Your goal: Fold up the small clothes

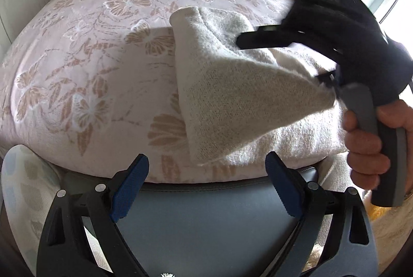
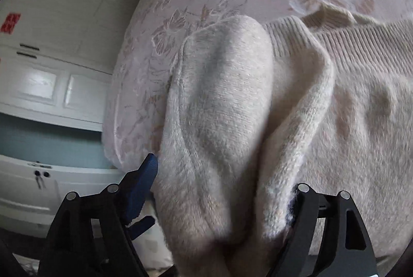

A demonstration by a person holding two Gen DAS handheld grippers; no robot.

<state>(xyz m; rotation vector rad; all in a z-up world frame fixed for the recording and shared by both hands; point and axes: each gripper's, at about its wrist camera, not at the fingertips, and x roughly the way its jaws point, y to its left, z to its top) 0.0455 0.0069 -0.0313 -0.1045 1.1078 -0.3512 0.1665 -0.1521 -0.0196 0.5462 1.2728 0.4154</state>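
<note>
Cream knit, fuzzy and soft: the sweater [image 1: 232,101] lies on the floral bed [image 1: 90,57], one side lifted into a peak. In the left wrist view the left tongs [image 1: 206,182] hang wide apart, empty, at the bed's near edge, while the right tongs [image 1: 327,86] pinch that raised corner. In the right wrist view cloth is bunched between the right tongs [image 2: 222,202], the ribbed hem [image 2: 361,44] beyond. A side fold appears underway; next, carry the flap across the body and release it flat.
</note>
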